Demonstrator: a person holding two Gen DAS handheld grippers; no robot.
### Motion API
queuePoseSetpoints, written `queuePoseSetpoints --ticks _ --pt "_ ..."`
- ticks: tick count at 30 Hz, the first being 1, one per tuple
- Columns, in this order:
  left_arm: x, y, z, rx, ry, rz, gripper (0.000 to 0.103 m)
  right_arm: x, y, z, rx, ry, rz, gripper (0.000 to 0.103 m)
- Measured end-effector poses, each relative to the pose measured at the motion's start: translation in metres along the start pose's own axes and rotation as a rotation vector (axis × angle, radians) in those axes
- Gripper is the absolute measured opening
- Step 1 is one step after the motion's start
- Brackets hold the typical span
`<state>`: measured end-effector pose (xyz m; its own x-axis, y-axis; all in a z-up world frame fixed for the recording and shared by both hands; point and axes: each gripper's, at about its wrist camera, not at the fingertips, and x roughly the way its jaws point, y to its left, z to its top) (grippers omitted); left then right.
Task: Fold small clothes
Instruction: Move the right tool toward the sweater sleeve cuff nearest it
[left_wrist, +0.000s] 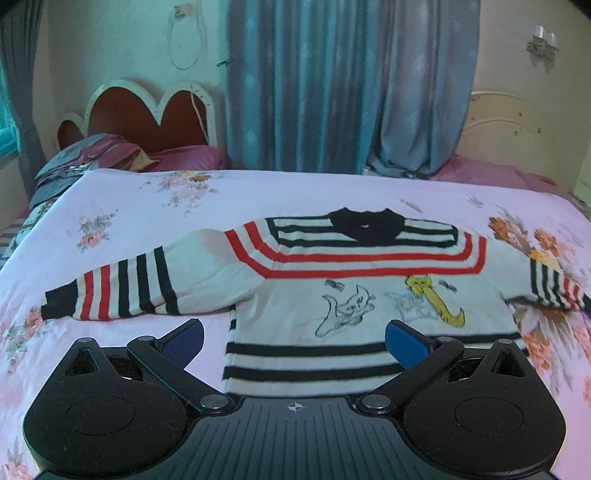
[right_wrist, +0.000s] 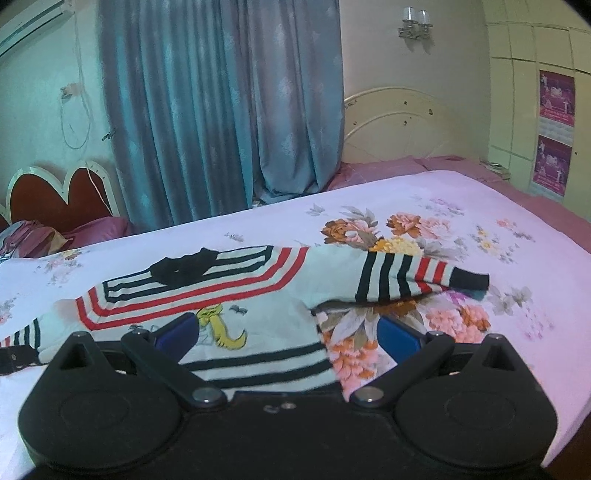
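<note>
Just floral bedsheet (left_wrist: 295, 192) before blue curtains (left_wrist: 332, 85)

A home bedroom: floral-sheeted bed (left_wrist: 258, 199), heart-shaped headboard (left_wrist: 147, 114), blue curtains (left_wrist: 332, 85), wall lamp (right_wrist: 413, 22).

Sweater (left_wrist: 332, 295) flat on bed (left_wrist: 258, 192); curtain (left_wrist: 332, 85) behind bed.

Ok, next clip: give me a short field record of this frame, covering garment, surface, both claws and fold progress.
garment: striped sweater with cartoon print, lying flat, front up, collar away from the cameras
sleeves: both spread out to the sides, left sleeve, right sleeve
surface: floral bedsheet
left claw: open, over the hem, holding nothing
right claw: open, over the sweater's right hem corner, holding nothing
fold progress: none visible yet
background: blue curtain
</note>
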<state>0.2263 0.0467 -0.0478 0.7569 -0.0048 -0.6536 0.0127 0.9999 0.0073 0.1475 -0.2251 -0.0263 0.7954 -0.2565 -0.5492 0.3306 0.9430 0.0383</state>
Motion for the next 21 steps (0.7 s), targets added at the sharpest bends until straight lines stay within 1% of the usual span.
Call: queuePoseSetpoints --ticks 4,7,11,16,21 --pt "0.021 -0.023 0.01 0.002 0.004 0.01 0.103 0.024 -0.018 0.011 0.009 0.015 0.007 0.099" --pt "0.038 -0.043 0.015 0.015 0.013 0.009 0.103 0.046 -0.037 0.017 0.012 0.028 -0.012 0.097" --pt "0.064 -0.071 0.021 0.007 0.028 0.001 0.103 0.078 -0.063 0.022 0.03 0.061 -0.029 0.09" --pt "0.092 -0.1 0.028 0.023 0.039 0.003 0.103 0.12 -0.1 0.026 0.078 0.095 -0.069 0.086" --pt "0.12 -0.125 0.033 0.034 0.058 0.011 0.103 0.16 -0.14 0.025 0.153 0.142 -0.11 0.082"
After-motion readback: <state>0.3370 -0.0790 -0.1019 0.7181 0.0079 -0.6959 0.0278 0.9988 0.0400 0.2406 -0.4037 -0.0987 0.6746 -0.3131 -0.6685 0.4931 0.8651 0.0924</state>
